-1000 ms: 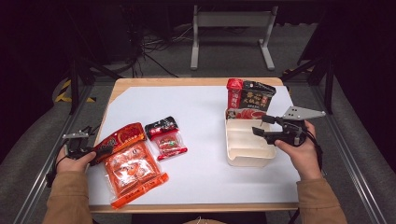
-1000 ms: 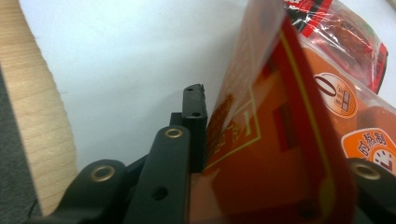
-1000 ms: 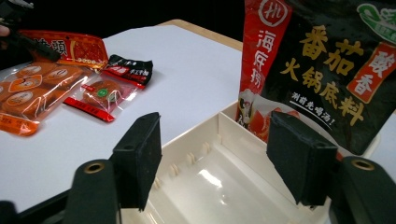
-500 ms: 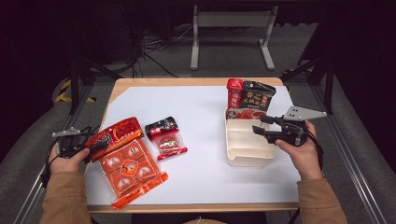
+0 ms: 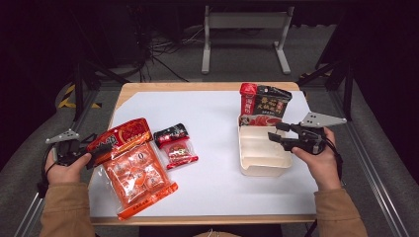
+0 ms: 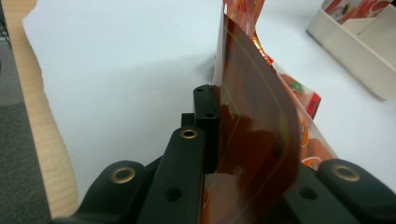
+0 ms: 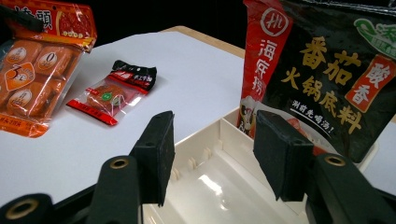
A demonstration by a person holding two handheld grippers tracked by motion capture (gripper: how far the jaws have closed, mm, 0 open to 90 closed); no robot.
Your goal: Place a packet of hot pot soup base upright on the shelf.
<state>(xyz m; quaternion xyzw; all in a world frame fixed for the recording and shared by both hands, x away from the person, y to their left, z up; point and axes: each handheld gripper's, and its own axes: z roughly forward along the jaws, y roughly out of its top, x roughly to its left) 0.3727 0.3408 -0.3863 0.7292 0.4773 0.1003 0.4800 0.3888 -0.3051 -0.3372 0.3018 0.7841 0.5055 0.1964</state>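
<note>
At table's left edge, left gripper [image 5: 94,150] clamps top of orange snack bag [image 5: 136,170], bag probably partly lifted. Right gripper [image 5: 277,132] over cream box [image 5: 259,160], jaws just closing, nothing between them.

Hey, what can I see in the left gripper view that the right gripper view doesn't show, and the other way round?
Left gripper view: the left hand-held gripper shut on the top edge of the big orange snack bag, seen edge-on.

Right gripper view: the right hand-held gripper, jaws apart with nothing between them, over the cream divided tray, and the black and red hot pot soup base packet standing in it.

Both: the orange bag, the small red and black snack packet, the tray, the white tabletop.
</note>
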